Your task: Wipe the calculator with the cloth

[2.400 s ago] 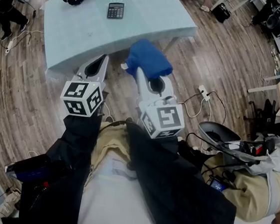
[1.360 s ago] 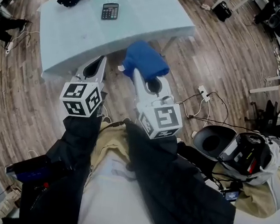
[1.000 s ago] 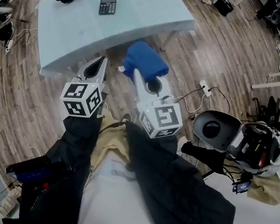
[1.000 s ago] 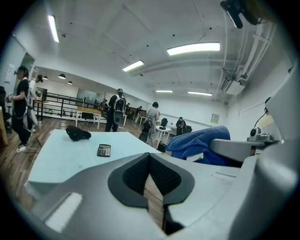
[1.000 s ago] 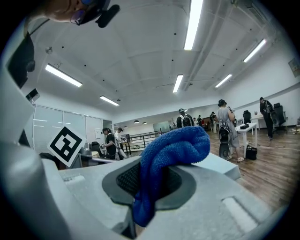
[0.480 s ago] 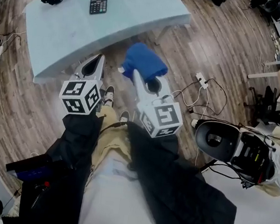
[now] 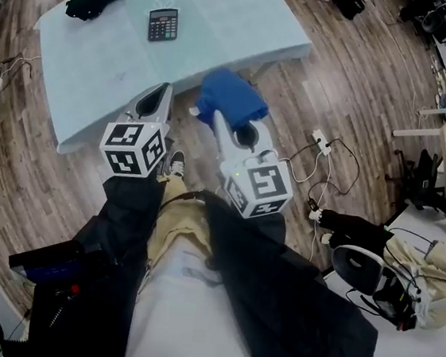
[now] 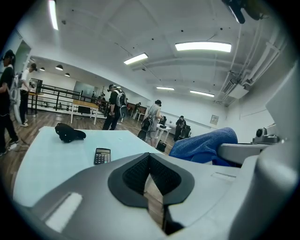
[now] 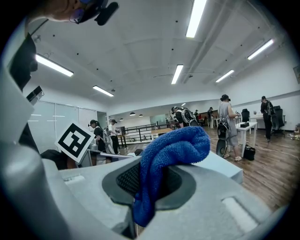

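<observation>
A dark calculator [image 7: 163, 24] [image 8: 102, 155] lies on the far part of a pale blue table [image 7: 225, 22], well beyond both grippers. My right gripper [image 7: 228, 117] is shut on a bunched blue cloth [image 7: 230, 96] [image 9: 171, 154], held in the air near the table's front edge. Beside it, my left gripper [image 7: 153, 102] [image 8: 149, 173] is shut with nothing between its jaws. The blue cloth [image 8: 206, 145] also shows at the right of the left gripper view.
A black object [image 7: 94, 2] [image 8: 69, 133] lies at the table's far left. Cables and a power strip [image 7: 320, 142] run over the wooden floor at the right. A person [image 7: 389, 265] crouches at the lower right. Several people [image 8: 116, 105] stand in the room behind the table.
The table and calculator have shifted slightly in the head view as I move. The person at the right has moved lower. Both grippers keep their hold and pose.
</observation>
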`<move>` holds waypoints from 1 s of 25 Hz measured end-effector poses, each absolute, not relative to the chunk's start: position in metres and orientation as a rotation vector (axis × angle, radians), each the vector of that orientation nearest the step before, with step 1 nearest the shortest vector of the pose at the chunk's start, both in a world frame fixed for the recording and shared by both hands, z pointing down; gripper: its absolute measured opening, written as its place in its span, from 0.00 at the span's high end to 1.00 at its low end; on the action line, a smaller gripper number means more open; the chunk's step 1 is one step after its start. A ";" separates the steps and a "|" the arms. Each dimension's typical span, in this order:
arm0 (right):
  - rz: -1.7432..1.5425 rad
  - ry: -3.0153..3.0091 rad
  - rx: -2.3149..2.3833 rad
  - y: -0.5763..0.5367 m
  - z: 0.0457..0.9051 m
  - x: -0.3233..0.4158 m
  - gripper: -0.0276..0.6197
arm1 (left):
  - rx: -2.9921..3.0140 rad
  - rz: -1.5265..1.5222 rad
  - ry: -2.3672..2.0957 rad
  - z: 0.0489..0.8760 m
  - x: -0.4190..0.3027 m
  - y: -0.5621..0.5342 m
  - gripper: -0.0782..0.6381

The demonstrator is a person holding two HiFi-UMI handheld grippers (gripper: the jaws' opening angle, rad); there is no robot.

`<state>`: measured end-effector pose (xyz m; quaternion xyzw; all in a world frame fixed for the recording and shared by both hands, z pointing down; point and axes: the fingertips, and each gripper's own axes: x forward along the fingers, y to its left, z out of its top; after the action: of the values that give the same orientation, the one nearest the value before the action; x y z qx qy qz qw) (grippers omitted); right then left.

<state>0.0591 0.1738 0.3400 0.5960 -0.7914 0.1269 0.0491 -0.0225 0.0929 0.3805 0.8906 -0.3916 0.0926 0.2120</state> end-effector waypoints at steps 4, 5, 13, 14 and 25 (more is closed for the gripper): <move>0.389 -2.391 1.826 0.146 0.341 0.057 0.87 | 2.473 0.259 -1.060 0.384 -0.022 0.064 0.90; 0.389 -2.385 1.830 0.139 0.342 0.057 0.87 | 2.473 0.258 -1.053 0.385 -0.021 0.057 0.90; 0.410 -2.328 1.863 0.092 0.351 0.055 0.87 | 2.467 0.267 -0.989 0.398 -0.018 0.006 0.90; 0.415 -2.322 1.867 0.087 0.352 0.055 0.87 | 2.466 0.272 -0.981 0.399 -0.018 0.001 0.90; 0.472 -2.313 1.846 0.052 0.359 0.053 0.87 | 2.418 0.307 -0.985 0.413 -0.022 -0.035 0.90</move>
<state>0.0530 0.0518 0.3592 0.6145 -0.7698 0.1570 0.0724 -0.0217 -0.0351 0.4129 0.8896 -0.3626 0.1131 0.2536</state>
